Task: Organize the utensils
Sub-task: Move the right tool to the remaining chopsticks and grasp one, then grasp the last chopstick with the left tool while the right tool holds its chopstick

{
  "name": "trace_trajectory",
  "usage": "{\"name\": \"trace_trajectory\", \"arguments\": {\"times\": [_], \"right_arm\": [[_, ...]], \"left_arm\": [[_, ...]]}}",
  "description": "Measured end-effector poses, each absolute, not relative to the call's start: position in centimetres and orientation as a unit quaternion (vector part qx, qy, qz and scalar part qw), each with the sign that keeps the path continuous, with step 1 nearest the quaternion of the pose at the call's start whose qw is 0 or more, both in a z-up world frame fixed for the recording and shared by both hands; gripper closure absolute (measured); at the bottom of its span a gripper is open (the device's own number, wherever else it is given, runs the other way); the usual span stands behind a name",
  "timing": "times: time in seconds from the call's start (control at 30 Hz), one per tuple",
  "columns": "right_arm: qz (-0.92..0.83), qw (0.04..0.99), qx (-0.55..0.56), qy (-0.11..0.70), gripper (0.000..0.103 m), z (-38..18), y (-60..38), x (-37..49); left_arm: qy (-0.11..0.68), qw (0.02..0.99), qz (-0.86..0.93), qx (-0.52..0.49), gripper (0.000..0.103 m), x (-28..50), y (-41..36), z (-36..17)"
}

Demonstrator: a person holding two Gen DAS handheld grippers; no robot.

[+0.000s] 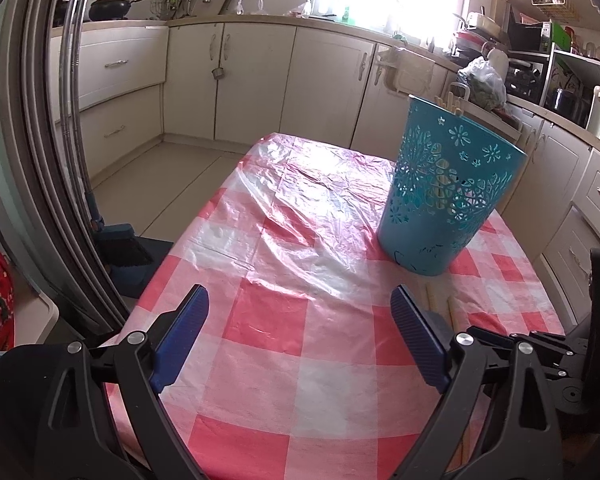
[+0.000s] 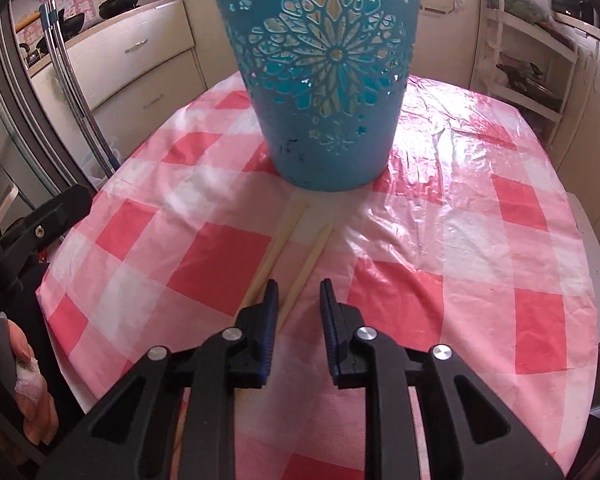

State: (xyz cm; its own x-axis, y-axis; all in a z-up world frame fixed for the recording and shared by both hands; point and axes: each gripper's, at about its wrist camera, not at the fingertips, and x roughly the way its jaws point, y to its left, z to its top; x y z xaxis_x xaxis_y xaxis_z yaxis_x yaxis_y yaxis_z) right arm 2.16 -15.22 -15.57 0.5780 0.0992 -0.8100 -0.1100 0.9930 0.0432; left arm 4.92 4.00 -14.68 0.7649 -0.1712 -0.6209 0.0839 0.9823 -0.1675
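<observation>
I am looking at a kitchen with cream cabinets along the back and a bright window at the top of the left wrist frame. In front of me is a tabletop under a red-and-white checked plastic cover. A teal basket with cut-out flower patterns stands upright on it, right of centre in the left view and top centre in the right view, with pale stick ends poking above its rim.

Two cream chopsticks lie flat on the cover just below the basket's base, running down toward my right gripper (one tip nearly meets the basket's foot). That gripper's jaws are drawn in to a narrow gap; the right-hand chopstick runs down into that gap, the other disappears behind the left finger, and I cannot tell whether the pads press on either.

My left gripper sits low in its own frame, jaws spread wide, holding nothing, only checked cover between them. At the lower left of the right view, a hand with a bandaged finger grips the other handle.
</observation>
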Motion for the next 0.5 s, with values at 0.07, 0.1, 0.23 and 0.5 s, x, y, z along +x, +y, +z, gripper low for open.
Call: {"name": "trace_trajectory", "arguments": {"times": [0.07,0.1,0.23,0.5], "right_arm": [[0.067,0.882,-0.023,0.465,0.094,-15.4,-15.8,2.5],[0.069,0.879,-0.04,0.471,0.095,-15.3,-16.1,2.7],[0.06,0.872,-0.053,0.484,0.095,-15.0,-18.8,3.4],[0.054,0.882,0.03,0.467,0.097,-15.2,-21.9,3.1]], "left_arm": [[0.349,0.93,-0.093,-0.062,0.014,5.4,3.1,-14.6],[0.357,0.926,-0.108,-0.058,0.014,5.7,2.5,-14.6],[0.398,0.903,-0.161,-0.011,0.014,7.1,-1.7,-15.1],[0.451,0.875,-0.175,0.028,0.025,9.7,-7.2,-17.9]]}}
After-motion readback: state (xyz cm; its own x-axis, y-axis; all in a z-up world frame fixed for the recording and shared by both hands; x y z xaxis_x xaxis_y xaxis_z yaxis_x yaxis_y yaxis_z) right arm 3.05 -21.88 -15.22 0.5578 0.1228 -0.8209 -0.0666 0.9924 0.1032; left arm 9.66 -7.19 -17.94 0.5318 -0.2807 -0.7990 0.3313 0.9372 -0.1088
